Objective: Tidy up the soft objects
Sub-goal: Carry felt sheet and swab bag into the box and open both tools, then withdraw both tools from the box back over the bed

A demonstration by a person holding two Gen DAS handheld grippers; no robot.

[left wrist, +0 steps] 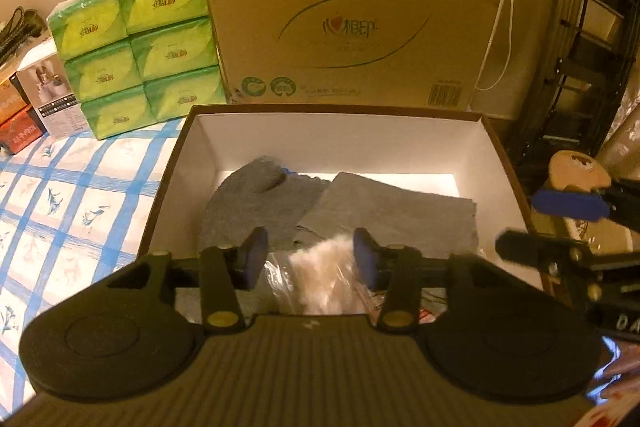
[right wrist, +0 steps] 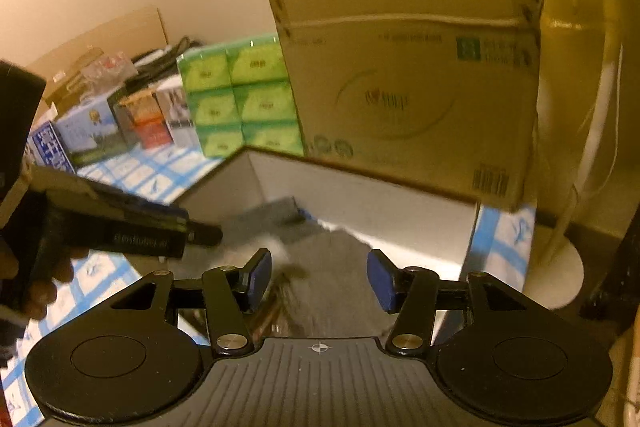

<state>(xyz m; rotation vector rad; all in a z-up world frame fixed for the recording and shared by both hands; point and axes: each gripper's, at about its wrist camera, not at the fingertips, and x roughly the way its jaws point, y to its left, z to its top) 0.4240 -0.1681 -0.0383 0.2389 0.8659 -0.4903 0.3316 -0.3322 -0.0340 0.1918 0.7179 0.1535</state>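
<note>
An open shoebox with a brown rim (left wrist: 188, 147) and white walls sits on the checked cloth. Inside it lie two grey cloths (left wrist: 256, 203) (left wrist: 400, 215). My left gripper (left wrist: 311, 259) hovers over the box's near end, its blue pads apart. A clear bag of white fluffy stuff (left wrist: 324, 279) lies between and below them, and the pads do not press on it. My right gripper (right wrist: 320, 279) is open over the box with nothing in it, a grey cloth (right wrist: 336, 267) beneath. It also shows at the right edge (left wrist: 552, 227) of the left wrist view.
A big cardboard carton (left wrist: 352, 19) stands right behind the shoebox, with stacked green tissue packs (left wrist: 136, 51) to its left. Small product boxes (right wrist: 120, 131) line the far left. A black rack (left wrist: 592, 67) and a white round base (right wrist: 560, 267) are to the right.
</note>
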